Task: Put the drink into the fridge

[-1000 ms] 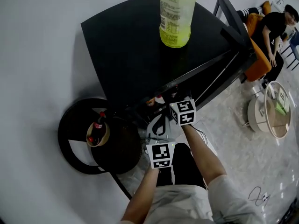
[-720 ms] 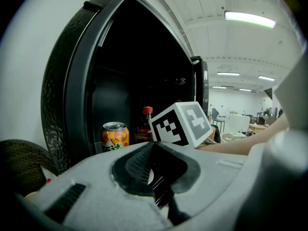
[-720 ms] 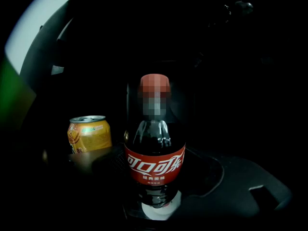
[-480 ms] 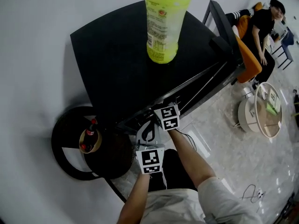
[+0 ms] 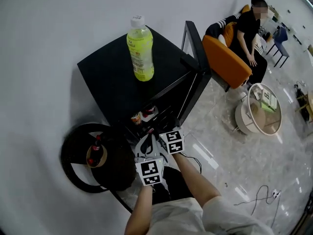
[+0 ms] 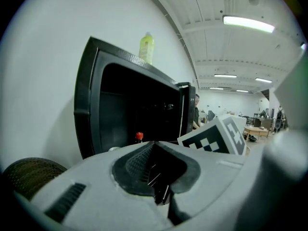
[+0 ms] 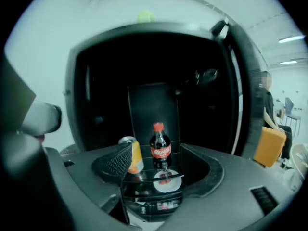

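Standing upright, dark red-capped bottle (image 7: 160,148), seemingly cola

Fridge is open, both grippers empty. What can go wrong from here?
The tall green bottle stands on top of the fridge; bumping the fridge may topple it. Inside, a cola bottle and a can stand close together on the glass shelf, so adding another drink might knock them.

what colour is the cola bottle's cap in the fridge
Red; the cap shows best in the right gripper view.
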The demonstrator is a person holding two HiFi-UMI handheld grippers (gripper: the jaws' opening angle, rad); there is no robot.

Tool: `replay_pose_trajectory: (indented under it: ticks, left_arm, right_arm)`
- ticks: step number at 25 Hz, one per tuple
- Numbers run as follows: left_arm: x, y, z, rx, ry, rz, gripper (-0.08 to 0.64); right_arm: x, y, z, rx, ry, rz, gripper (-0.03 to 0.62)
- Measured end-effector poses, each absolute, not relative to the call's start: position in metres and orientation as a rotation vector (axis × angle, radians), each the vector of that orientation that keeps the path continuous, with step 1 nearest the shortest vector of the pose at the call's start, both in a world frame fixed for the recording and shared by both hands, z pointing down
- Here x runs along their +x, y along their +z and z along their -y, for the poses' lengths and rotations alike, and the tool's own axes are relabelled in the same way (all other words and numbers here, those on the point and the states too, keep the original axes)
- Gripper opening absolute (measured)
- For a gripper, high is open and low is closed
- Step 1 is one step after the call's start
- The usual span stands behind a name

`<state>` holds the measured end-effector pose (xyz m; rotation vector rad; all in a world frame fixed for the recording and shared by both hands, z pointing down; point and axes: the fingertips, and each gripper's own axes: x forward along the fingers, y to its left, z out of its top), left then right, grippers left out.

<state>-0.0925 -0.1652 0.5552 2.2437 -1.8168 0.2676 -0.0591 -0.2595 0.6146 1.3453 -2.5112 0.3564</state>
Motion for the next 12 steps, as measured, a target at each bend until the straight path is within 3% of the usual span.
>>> replay_pose_trajectory:
  ticks: [7,12]
  left_arm:
    - [-0.07,0.5,0.127,2.307,0.272,1.787,0.009]
    - [-0.059,0.468,0.096,2.324,0.233,1.779,0.009]
  right_arm:
    - [-0.04,0.559,0.197,1.408,0.396,2.524,0.3]
    - [-0.022,0.525,0.155,1.482,0.439,2.528,0.195]
